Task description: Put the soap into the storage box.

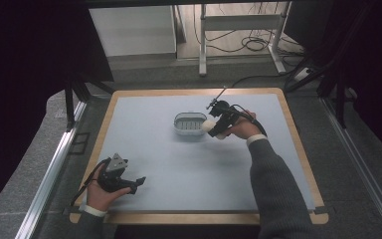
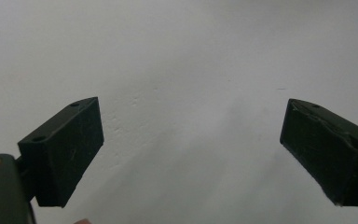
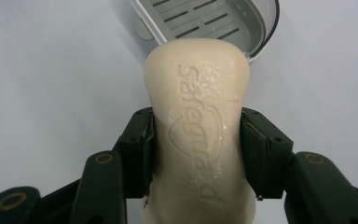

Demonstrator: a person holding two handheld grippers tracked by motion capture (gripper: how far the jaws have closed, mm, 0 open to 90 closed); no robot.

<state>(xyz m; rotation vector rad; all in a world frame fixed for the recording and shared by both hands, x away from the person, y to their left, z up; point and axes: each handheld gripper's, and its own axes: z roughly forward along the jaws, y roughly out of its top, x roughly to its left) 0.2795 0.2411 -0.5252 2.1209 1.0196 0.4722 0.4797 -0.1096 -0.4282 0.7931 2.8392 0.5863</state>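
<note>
A cream bar of soap [image 3: 198, 126] with an embossed logo is clamped at its waist between the jaws of my right gripper [image 3: 196, 154]. In the high view the soap [image 1: 210, 126] hangs just right of a grey slatted soap dish [image 1: 189, 124] on the pale blue mat, with the right gripper [image 1: 218, 125] beside the dish's right rim. The dish [image 3: 214, 21] lies just beyond the soap's far end. My left gripper [image 1: 138, 183] rests low at the mat's front left. Its jaws are wide open with nothing between them, and its fingers [image 2: 63, 149] hover over bare mat.
The pale blue mat [image 1: 179, 164] covers a wooden-edged table [image 1: 298, 144]. Beyond the table stand a white frame [image 1: 238, 25] and loose cables [image 1: 258, 45] on the floor. Metal rails [image 1: 49, 174] run along both sides.
</note>
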